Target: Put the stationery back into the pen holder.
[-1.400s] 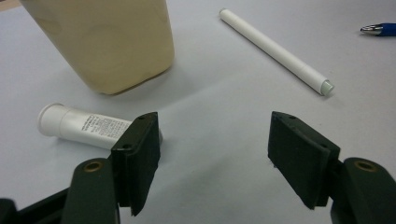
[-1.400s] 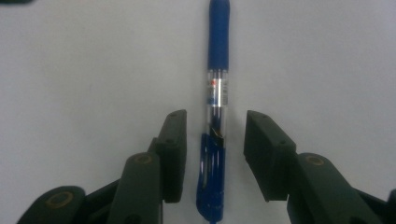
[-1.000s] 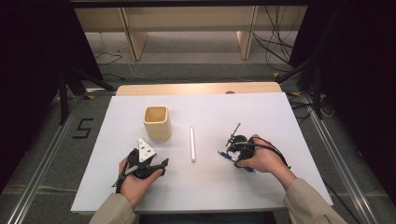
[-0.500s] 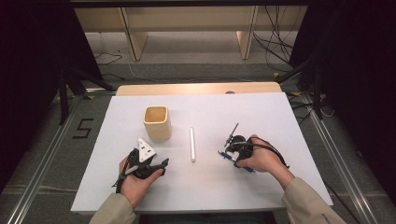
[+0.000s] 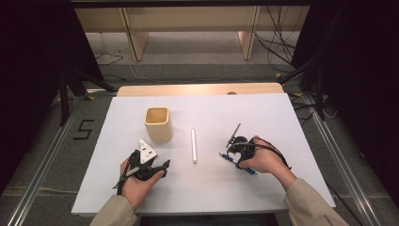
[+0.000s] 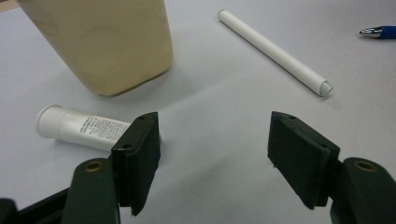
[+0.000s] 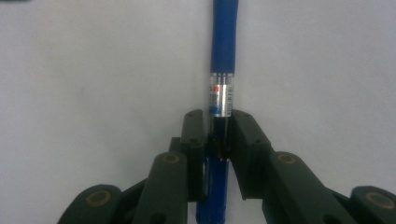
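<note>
Blue pen (image 7: pixel 223 56) lay lengthwise between my right gripper (image 7: pixel 219 135) jaws, which had just been closing onto its barrel; left gripper (image 6: pixel 212 154) stood open, idle.

The blue pen (image 7: pixel 223 46) has a shiny silver band with small print. It lies flat on the white table, pointing to twelve o'clock in the right gripper view.

Our left gripper (image 6: pixel 212 154) gapes empty; beige cup (image 6: pixel 100 42) at eleven o'clock, white marker (image 6: pixel 275 51) at one.
</note>
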